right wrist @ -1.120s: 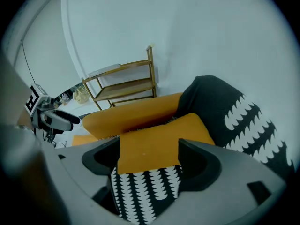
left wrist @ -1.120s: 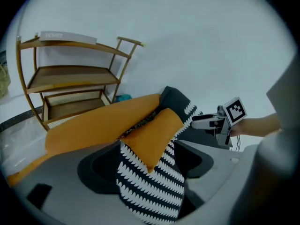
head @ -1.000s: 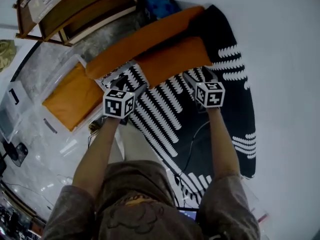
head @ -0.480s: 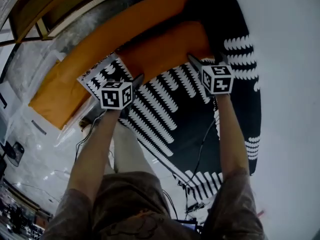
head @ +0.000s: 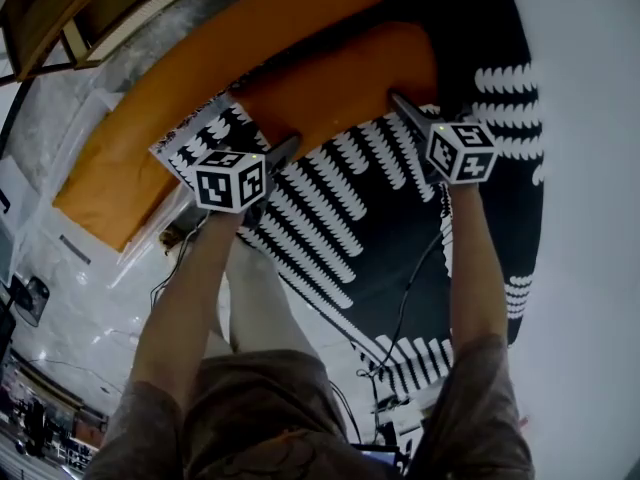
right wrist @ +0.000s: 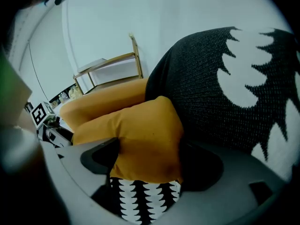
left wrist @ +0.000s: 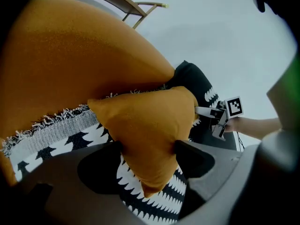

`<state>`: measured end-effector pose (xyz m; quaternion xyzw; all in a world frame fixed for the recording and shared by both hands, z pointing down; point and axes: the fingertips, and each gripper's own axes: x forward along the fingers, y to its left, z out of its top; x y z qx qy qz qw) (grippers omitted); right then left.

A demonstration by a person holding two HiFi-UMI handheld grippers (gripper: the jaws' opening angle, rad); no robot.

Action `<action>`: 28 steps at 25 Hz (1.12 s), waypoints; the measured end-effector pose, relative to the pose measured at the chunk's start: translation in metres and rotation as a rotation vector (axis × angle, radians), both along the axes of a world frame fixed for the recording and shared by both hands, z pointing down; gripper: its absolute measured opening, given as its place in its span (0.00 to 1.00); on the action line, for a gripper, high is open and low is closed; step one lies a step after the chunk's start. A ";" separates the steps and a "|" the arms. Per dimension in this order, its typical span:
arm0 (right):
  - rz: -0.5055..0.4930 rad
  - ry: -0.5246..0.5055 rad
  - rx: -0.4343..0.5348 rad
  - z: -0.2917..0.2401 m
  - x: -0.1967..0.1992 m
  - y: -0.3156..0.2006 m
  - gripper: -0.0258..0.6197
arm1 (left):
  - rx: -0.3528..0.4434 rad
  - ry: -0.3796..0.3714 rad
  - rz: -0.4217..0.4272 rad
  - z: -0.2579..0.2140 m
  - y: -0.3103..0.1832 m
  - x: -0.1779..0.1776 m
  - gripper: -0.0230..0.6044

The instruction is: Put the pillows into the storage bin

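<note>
A small orange pillow (head: 340,88) lies on a black-and-white patterned blanket (head: 350,228). My left gripper (head: 262,158) is at its left end. One pillow corner (left wrist: 145,121) sits between the left jaws (left wrist: 147,158), which have just been opening and stand wide. My right gripper (head: 410,118) is at the other end. That end (right wrist: 145,130) fills the gap of the right jaws (right wrist: 150,158), which have just been closing a little; I see no squeeze. A second orange pillow (head: 100,183) lies in the clear storage bin (head: 90,253) on the left.
A long orange cushion (head: 250,28) lies right behind the small pillow. A wooden shelf (head: 60,8) stands at the far left. A thin cable (head: 410,298) runs over the blanket near my right arm. White surface (head: 590,218) spreads to the right.
Both grippers have come down and forward onto the small pillow's two ends. A second ago they hung short of it; now each end sits between a pair of jaws.
</note>
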<state>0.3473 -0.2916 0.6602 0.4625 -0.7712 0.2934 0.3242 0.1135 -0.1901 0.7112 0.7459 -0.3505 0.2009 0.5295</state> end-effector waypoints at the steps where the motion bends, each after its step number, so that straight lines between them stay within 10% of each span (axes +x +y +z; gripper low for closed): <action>1: 0.000 -0.004 -0.006 0.000 -0.002 0.002 0.68 | 0.006 0.004 0.005 0.000 0.000 -0.001 0.61; 11: -0.058 -0.023 -0.061 -0.038 -0.055 0.024 0.49 | 0.026 0.045 0.036 -0.030 0.017 -0.043 0.42; 28: -0.192 -0.122 -0.084 -0.084 -0.339 0.145 0.49 | 0.047 -0.001 -0.074 -0.089 0.161 -0.323 0.43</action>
